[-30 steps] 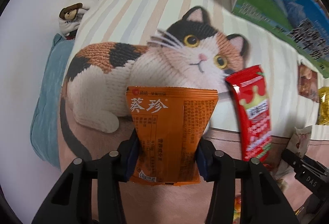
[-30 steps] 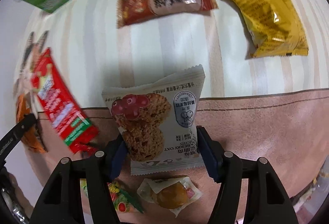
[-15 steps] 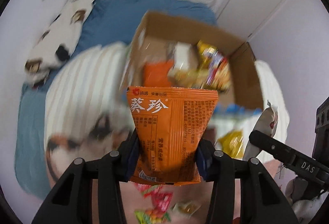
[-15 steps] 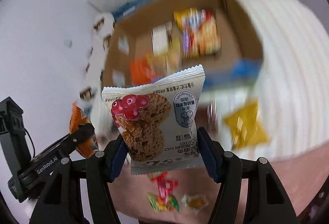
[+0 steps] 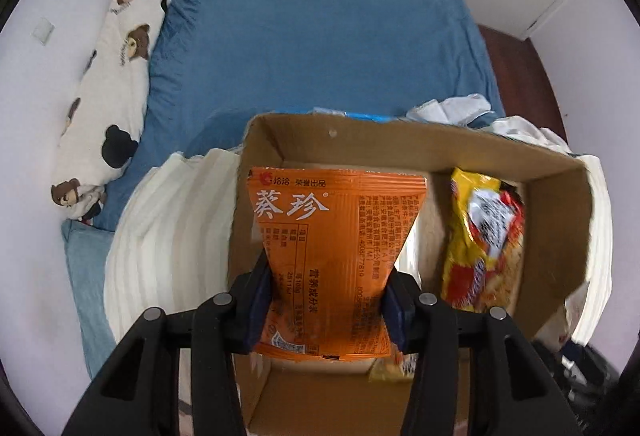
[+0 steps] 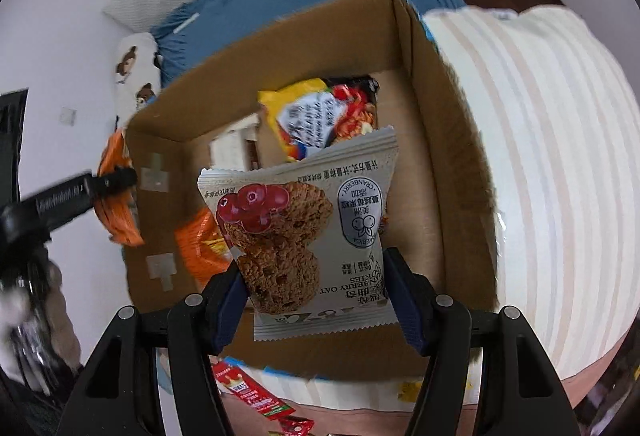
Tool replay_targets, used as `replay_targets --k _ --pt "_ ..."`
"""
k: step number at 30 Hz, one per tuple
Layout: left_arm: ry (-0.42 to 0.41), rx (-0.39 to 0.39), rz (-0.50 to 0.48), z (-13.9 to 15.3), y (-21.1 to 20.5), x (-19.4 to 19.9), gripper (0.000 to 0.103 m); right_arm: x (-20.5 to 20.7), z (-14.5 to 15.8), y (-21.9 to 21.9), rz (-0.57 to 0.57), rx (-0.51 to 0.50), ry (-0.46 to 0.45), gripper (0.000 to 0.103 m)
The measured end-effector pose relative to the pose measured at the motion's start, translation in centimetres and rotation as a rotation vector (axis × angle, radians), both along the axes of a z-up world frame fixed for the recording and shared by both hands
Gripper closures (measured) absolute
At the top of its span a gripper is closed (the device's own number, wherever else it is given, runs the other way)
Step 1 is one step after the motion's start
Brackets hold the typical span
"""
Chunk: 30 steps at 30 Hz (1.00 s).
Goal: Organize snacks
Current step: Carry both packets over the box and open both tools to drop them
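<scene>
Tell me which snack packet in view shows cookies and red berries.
The white packet clamped in the right hand-held gripper. The left hand-held gripper holds a plain orange packet bearing only text.

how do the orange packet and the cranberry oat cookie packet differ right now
The orange packet is plain orange with white characters and small print; the cookie packet is pale grey, picturing cookies and red berries. The orange one sits in the left tool, the cookie one in the right tool. Both are sealed, pinched at their lower part and held above the open cardboard box.

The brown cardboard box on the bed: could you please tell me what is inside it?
Inside the brown cardboard box lie a yellow-and-red noodle packet and an orange packet; the held packets hide the rest.
</scene>
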State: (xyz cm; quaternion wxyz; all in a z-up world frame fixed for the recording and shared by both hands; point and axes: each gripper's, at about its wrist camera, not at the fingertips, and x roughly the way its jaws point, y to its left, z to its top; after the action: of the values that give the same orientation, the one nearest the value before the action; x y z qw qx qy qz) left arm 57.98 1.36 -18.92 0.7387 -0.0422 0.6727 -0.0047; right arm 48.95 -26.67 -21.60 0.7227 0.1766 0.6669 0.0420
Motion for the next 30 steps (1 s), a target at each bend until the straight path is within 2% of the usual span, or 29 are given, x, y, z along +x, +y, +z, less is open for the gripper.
replay_targets --k 3,5,7,8,9,11,14,22,30 --pt "0.071 0.018 -0.016 -2.0 -0.4 1.3 0.057 0.5 -2.3 -0.5 0.000 0.008 0.055 0.036" --pt "0.081 0.022 -0.026 -2.7 -0.7 1.6 0.054 0.1 -3.5 -0.5 0.015 -0.001 0.110 0.034" --pt "0.108 0.024 -0.022 -3.5 -0.9 1.9 0.040 -0.4 -4.8 -0.2 0.038 0.015 0.173 0.026" --pt "0.116 0.013 -0.028 -3.9 -1.1 2.0 0.026 -0.4 -5.0 0.0 0.048 0.022 0.174 0.021" --pt "0.119 0.014 -0.032 -4.1 -1.2 2.1 0.022 -0.5 -5.0 0.2 0.057 0.028 0.169 0.019" --pt "0.109 0.019 -0.031 -4.0 -1.4 2.2 0.022 -0.5 -4.9 0.8 0.073 0.013 0.169 0.006" --pt "0.098 -0.009 -0.015 -3.7 -1.4 2.1 0.018 -0.5 -4.3 1.4 0.085 -0.008 0.155 0.006" --pt "0.047 -0.053 -0.032 -1.2 -2.5 0.5 0.018 -0.7 -3.9 1.2 0.072 -0.036 0.136 0.006" --pt "-0.123 -0.047 -0.062 2.6 -3.3 -5.4 0.018 -2.2 -1.1 1.1 0.087 -0.124 0.019 0.006"
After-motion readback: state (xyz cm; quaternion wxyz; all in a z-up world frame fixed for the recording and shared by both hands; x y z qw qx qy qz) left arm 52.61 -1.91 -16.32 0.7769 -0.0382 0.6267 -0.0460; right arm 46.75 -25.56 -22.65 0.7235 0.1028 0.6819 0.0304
